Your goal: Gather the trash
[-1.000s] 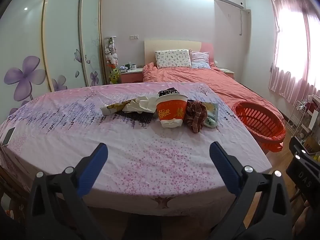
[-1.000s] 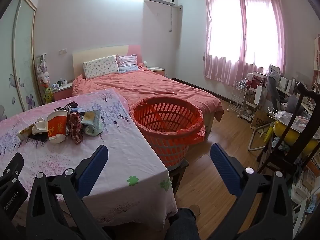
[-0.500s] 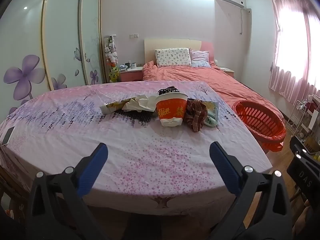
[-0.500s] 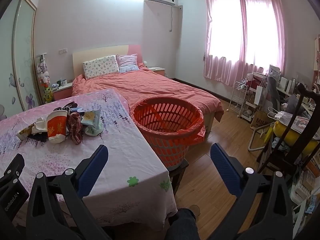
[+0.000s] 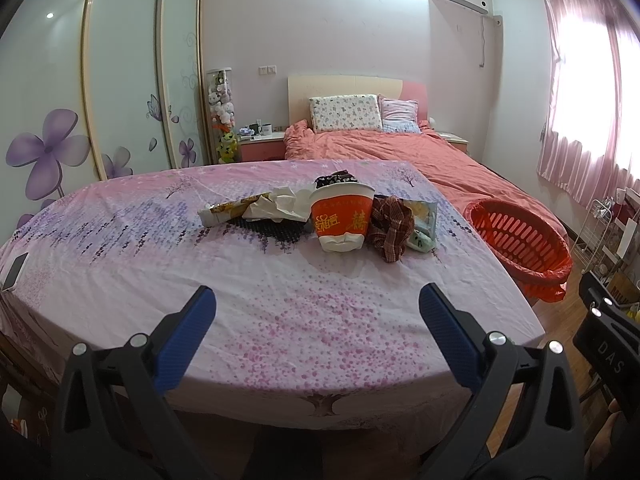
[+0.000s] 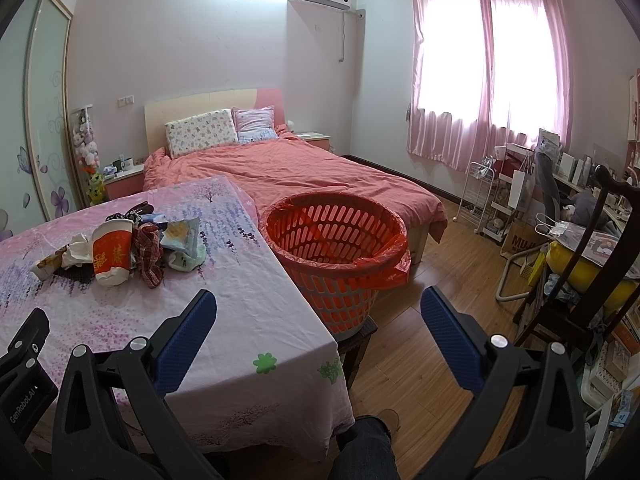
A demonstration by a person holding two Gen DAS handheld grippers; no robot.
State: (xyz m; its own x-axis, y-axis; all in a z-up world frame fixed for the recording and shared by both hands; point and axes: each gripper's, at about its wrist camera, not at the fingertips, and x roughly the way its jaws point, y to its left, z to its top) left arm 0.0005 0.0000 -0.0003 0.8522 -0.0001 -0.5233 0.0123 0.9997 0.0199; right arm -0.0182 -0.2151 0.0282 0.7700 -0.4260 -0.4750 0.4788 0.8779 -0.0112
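Two grippers are held wide apart at the fingers with nothing between them: the left gripper [image 5: 316,322] is aimed over the near edge of the surface [image 5: 120,280], the right gripper [image 6: 318,324] toward the red basket [image 6: 334,240]. Compared with a second ago, very little has shifted; the left view has been eased slightly nearer the trash pile [image 5: 320,216], while the right view is almost unchanged. No piece has been touched, so collecting is judged to be at its very start, with an approach only begun.

The pile sits well apart from both grippers, toward the middle of the pink cloth-covered surface. It is made up of an upside-down red paper cup [image 5: 342,220], crumpled white paper [image 5: 280,204], a checked cloth scrap [image 5: 390,226] and a pale snack packet [image 5: 422,220]. The basket, lined with a red bag, stands just beside the right edge of the surface.

Yellow Chinese characters are printed on the cup, too small to be read with confidence. "DAS" is seen on the right gripper's body in the left view, and "GenRobot.AI" on the left gripper's body in the right view.
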